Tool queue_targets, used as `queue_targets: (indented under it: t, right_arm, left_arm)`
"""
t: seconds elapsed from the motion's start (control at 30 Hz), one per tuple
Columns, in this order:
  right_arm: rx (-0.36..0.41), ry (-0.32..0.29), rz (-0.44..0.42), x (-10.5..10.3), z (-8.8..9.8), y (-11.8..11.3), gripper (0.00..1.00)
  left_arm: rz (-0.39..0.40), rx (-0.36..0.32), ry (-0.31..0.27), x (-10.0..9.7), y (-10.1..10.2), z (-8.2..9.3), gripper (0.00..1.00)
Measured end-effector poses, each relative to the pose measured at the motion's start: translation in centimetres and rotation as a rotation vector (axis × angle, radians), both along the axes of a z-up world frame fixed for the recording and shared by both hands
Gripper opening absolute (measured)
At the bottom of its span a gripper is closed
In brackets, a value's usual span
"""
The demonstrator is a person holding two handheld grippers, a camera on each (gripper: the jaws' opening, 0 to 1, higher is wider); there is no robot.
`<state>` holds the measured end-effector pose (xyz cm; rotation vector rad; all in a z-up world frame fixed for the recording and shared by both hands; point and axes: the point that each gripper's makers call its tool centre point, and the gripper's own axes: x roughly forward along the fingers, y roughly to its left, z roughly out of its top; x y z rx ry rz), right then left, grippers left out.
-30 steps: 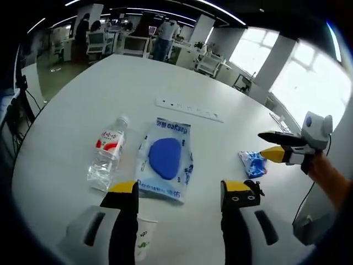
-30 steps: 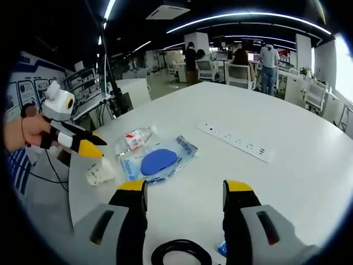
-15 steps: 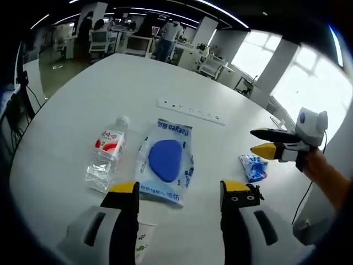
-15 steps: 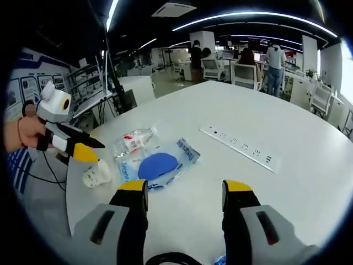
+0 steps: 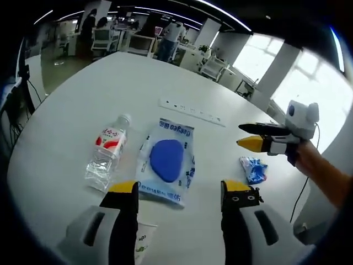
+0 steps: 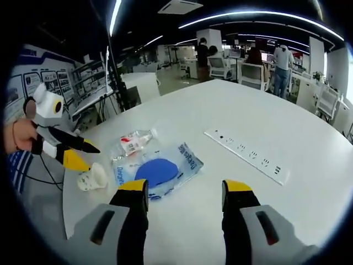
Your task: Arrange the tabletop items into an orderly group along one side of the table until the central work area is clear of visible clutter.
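Wide white counter (image 5: 83,88), smooth and matte, curved near edge dropping to dark floor on the left in the left gripper view; broad bare stretch beyond the items toward the far office.

Clear plastic water bottle (image 5: 106,152) lying on its side, white cap, red-and-white label, crinkled transparent body; also seen at (image 6: 132,143). Just beside it, flat glossy plastic packet (image 5: 165,163) with blue print and a rounded blue pad inside, lying flat; in the right gripper view at (image 6: 157,170), close to the counter's near curved edge. Long white power strip (image 5: 190,110), slim and rectangular, well apart behind the packet; at (image 6: 248,156) running diagonally. Small crumpled blue-and-white wrapper (image 5: 253,169) off to the right, apart from the packet. Small white paper cup (image 6: 92,178) on its side near the counter edge, partly visible at (image 5: 142,245) behind a finger.

Left gripper (image 5: 179,190) low over the near side, black fingers with yellow tips spread wide, nothing between them. Right gripper (image 6: 185,190) likewise spread, empty, above bare counter; from the left gripper view it hovers at (image 5: 255,136) above the wrapper, held by a hand (image 5: 300,157). Left gripper at (image 6: 83,153) just above the cup.
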<state>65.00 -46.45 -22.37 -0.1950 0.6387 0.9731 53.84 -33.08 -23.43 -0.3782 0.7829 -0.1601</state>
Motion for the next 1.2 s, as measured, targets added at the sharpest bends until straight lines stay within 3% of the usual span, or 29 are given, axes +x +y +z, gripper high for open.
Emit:
queue_targets:
  t: [0.8, 1.2]
  right_arm:
    - [-0.048, 0.023, 0.098, 3.2, -3.8, 5.1, 0.5]
    - [-0.075, 0.029, 0.143, 5.4, -5.3, 6.6, 0.49]
  left_arm:
    - [0.001, -0.03, 0.007, 0.2, 0.1, -1.3, 0.6]
    - [0.02, -0.027, 0.054, 0.5, 0.7, -2.6, 0.56]
